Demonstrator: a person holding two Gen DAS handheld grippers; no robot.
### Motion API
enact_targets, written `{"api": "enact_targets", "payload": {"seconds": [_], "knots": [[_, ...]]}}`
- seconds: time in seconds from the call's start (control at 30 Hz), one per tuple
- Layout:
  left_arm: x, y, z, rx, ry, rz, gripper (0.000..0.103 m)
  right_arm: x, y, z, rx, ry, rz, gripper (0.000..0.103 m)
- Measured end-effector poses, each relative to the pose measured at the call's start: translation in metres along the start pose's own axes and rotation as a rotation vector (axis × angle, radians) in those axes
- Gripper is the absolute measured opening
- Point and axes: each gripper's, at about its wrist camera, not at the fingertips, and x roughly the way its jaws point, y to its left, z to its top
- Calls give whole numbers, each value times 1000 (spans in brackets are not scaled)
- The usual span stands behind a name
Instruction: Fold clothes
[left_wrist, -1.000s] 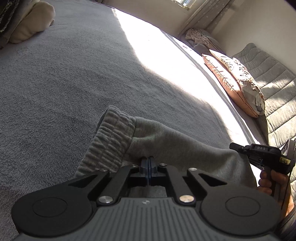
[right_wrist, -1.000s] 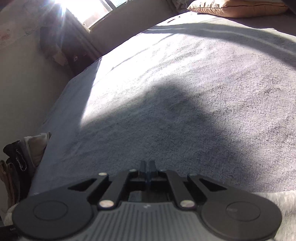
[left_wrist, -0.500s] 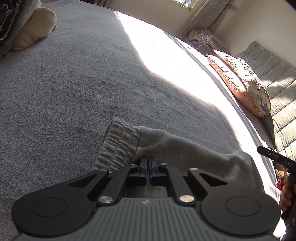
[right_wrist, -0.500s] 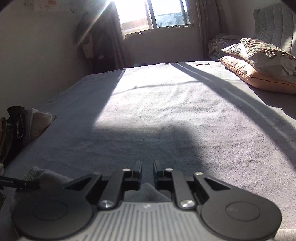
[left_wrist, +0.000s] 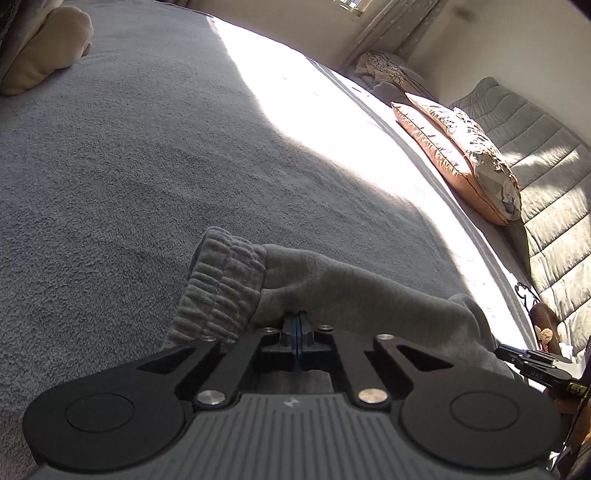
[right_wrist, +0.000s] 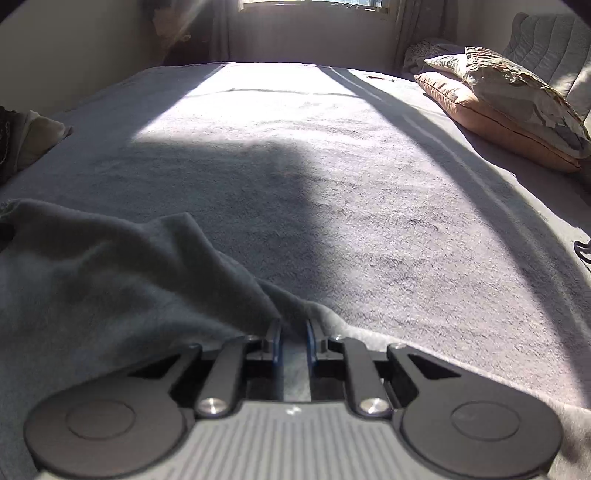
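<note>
A grey sweatpants garment (left_wrist: 332, 288) with a ribbed elastic waistband (left_wrist: 221, 280) lies at the near edge of the grey bed (left_wrist: 147, 147). My left gripper (left_wrist: 296, 320) is shut on the fabric just beside the waistband. In the right wrist view the same grey garment (right_wrist: 110, 266) spreads to the left. My right gripper (right_wrist: 293, 328) has its jaws a little apart with a fold of the fabric between them. The right gripper also shows at the right edge of the left wrist view (left_wrist: 532, 369).
Two pillows (left_wrist: 461, 158) lean against a quilted grey headboard (left_wrist: 546, 177) on the right. A cream cushion (left_wrist: 44, 48) and a clothes pile (right_wrist: 22, 140) sit at the left edge. A sunlit band (right_wrist: 277, 99) crosses the bed under the window.
My right gripper swung round towards the window, opened, and now sits over a fold of the grey garment. My left gripper stayed shut on the fabric and barely moved.
</note>
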Motion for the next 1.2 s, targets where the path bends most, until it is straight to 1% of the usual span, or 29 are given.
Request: {"api": "enact_targets", "payload": {"seconds": [0.07, 0.17, 0.27, 0.4, 0.43, 0.5, 0.53, 0.57, 0.6, 0.63, 0.67, 0.7, 0.77, 0.8, 0.87, 0.93, 0.97, 1.03, 1.1, 1.13, 1.17, 1.2], "knots": [[-1, -1, -1, 9, -2, -1, 3, -12, -35, -12, 62, -2, -26, 13], [-2, -2, -1, 7, -2, 2, 3, -30, -80, -30, 105, -1, -86, 11], [-2, -4, 0, 8, -1, 12, 3, -49, -121, -48, 156, 5, -189, 9], [-1, -8, 0, 20, -2, 30, 3, -68, -158, -67, 189, 19, -298, 9], [-2, -10, 0, 22, -5, 35, 3, -72, -161, -69, 190, 17, -314, 9], [-3, -14, 0, 22, -12, 46, 3, -78, -148, -66, 166, -4, -315, 9], [-4, -18, 0, 23, -16, 51, 5, -81, -141, -64, 154, -14, -315, 11], [-5, -25, 0, 38, -26, 49, 11, -85, -135, -63, 142, -25, -316, 25], [-8, -33, -1, 63, -41, 42, 13, -88, -128, -61, 130, -35, -316, 32], [-11, -42, -2, 94, -57, 34, 19, -91, -121, -60, 118, -46, -317, 41], [-14, -54, -4, 133, -76, 17, 24, -94, -115, -58, 106, -57, -317, 45], [-17, -66, -8, 171, -93, -9, 26, -97, -108, -57, 94, -67, -317, 46], [-17, -85, -16, 216, -105, -54, 35, -104, -95, -54, 70, -88, -318, 52], [-12, -91, -20, 229, -98, -56, 35, -104, -82, -52, 48, -93, -292, 52], [2, -100, -29, 247, -70, -36, 35, -95, -42, -52, -21, -81, -185, 55], [18, -100, -34, 236, -24, -14, 35, -86, -2, -56, -89, -63, -119, 58], [25, -99, -37, 233, -6, 3, 35, -82, 18, -59, -119, -57, -101, 58], [32, -94, -40, 243, 5, 49, 32, -82, 46, -72, -133, -68, -119, 58], [33, -88, -39, 249, 6, 62, 30, -88, 49, -89, -83, -78, -139, 62], [31, -84, -38, 246, 8, 67, 27, -93, 42, -99, -50, -75, -145, 69], [30, -80, -37, 240, 10, 75, 22, -99, 28, -111, -17, -66, -158, 76], [29, -76, -36, 230, 13, 79, 20, -108, 11, -123, 20, -58, -178, 79]]}}
